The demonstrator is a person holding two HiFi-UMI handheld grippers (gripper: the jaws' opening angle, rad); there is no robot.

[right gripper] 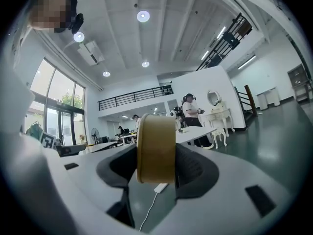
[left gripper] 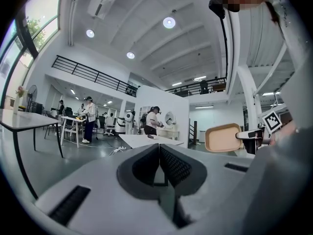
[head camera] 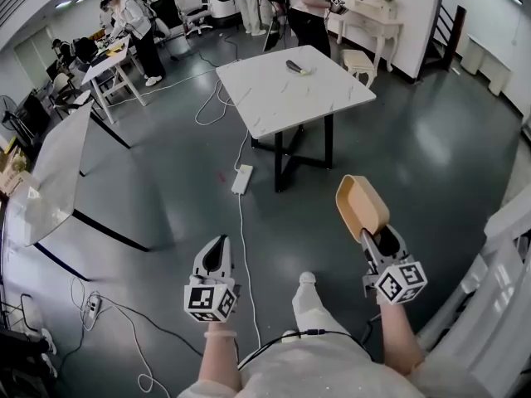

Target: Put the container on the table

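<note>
Fingers of my left gripper are pressed together with nothing between them; I judge it is parked shut because this job needs only one hand; it hangs level over the floor on the near side of the white table, well apart from it. Between that gripper and the table's near edge a power strip lies on the floor, its cable trailing back toward me; something to step round, I think. On the table's far side lies a small dark object; the near part of the top is bare, which I judge the better landing spot.

Farther right, my right gripper has its pads clamped on the tan container; the right gripper view shows it edge-on, filling the gap between them, so the grip looks firm. It rides on its side, hollow turned toward the left gripper, probably because the jaws could only catch it that way; I expect it needs rolling flat before it goes down. The container is in the air, short of the table's near right corner and well apart from it; the placing is not yet done.
</note>
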